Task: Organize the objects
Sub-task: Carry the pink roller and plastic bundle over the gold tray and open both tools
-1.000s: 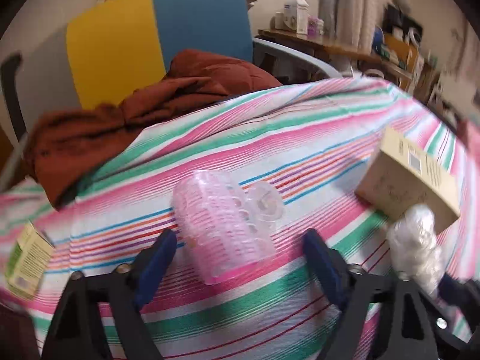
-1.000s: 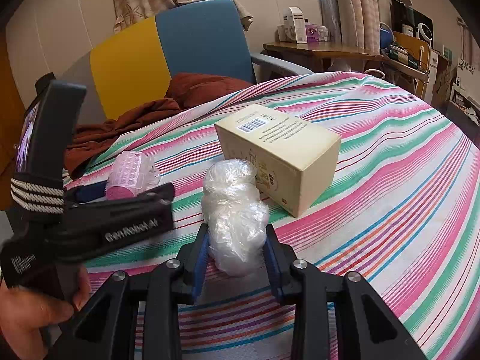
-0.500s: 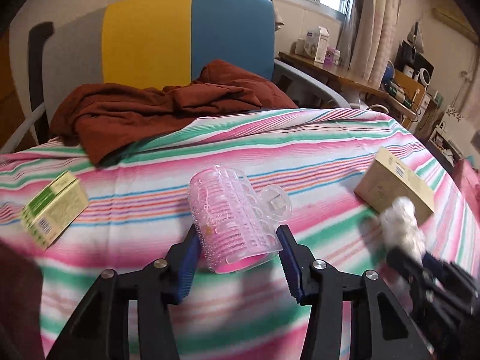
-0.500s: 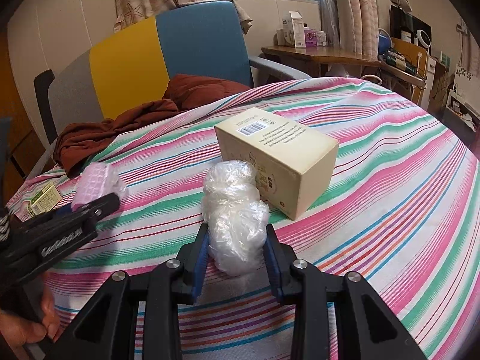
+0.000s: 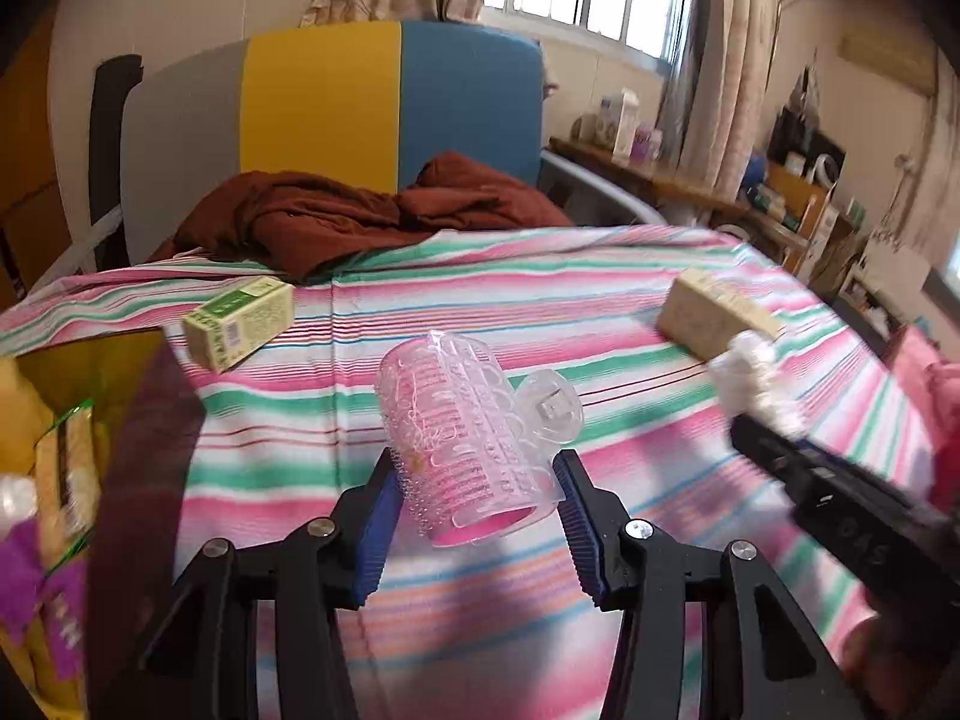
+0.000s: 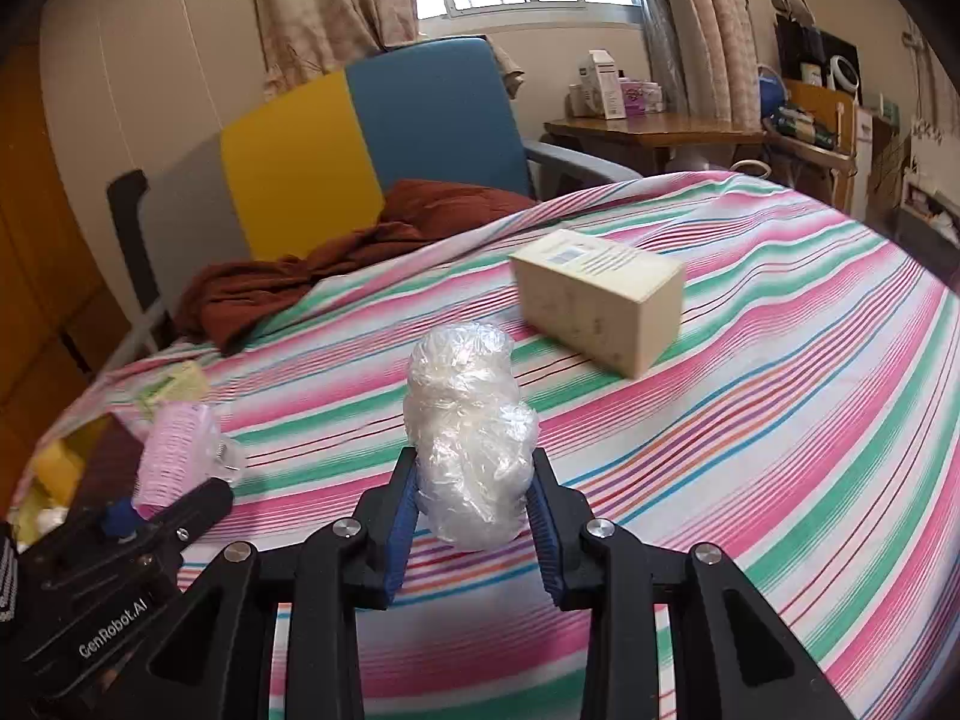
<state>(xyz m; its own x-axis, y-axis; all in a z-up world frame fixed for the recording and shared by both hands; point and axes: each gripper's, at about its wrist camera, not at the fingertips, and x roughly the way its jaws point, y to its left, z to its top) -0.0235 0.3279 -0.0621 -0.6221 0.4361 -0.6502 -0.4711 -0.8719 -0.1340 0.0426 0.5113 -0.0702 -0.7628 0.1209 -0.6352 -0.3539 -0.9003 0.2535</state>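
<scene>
A pink hair roller [image 5: 474, 450] in its clear plastic clip hangs above the striped tablecloth [image 5: 540, 300], with my left gripper [image 5: 477, 516] shut on it. The same roller [image 6: 174, 450] shows at the lower left of the right wrist view. My right gripper [image 6: 474, 507] is shut on a crumpled clear plastic bundle [image 6: 468, 420], lifted off the cloth. That bundle [image 5: 756, 378] also appears at the right in the left wrist view. A cream box [image 6: 600, 294] lies on the cloth beyond it. A small green box [image 5: 240, 321] rests near the far left.
A brown open container [image 5: 120, 420] holding yellow and purple items stands at the left edge. A rust-coloured cloth [image 5: 360, 210] lies on the chair with the yellow and blue back [image 5: 390, 102]. A cluttered wooden desk [image 6: 660, 126] stands at the back right.
The left gripper closed on the pink roller, lifted it and carried it leftward, bringing the brown container into view. The right gripper rose with the plastic bundle, away from the cream box.
</scene>
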